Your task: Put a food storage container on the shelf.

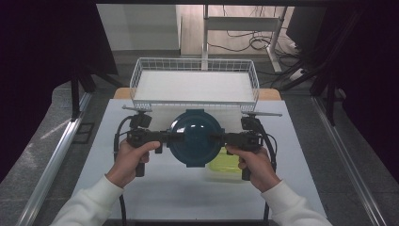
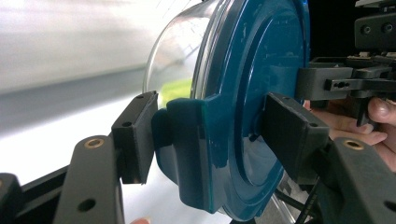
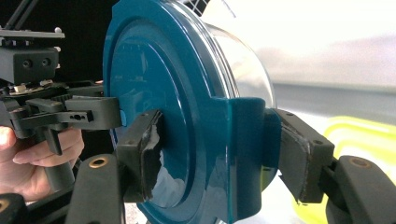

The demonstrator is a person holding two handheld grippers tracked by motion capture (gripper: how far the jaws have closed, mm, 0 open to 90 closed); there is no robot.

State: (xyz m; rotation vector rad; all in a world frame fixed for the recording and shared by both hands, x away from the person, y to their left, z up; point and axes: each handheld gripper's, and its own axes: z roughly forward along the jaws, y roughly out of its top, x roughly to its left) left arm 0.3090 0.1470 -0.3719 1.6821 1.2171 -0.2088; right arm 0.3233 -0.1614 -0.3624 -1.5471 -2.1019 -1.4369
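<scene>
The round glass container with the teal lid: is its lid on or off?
On. The teal lid covers the glass container, and each gripper's pads clamp a lid latch tab against it.

Round teal-lidded container (image 1: 195, 136) at desk (image 1: 141, 188) centre, left hand-held gripper (image 1: 165, 137) clamped on its left edge, right hand-held gripper (image 1: 219, 138) on its right edge, yellow-green lidded box (image 1: 226, 165) just below-right of container, partly under it, wire basket (image 1: 195, 84) behind container.

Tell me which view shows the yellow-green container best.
The high view: the yellow-green container sits on the table, half hidden under the blue-lidded glass bowl and the right hand. The right gripper view catches one corner past the bowl; the left gripper view gives a green blur through the glass.
</scene>
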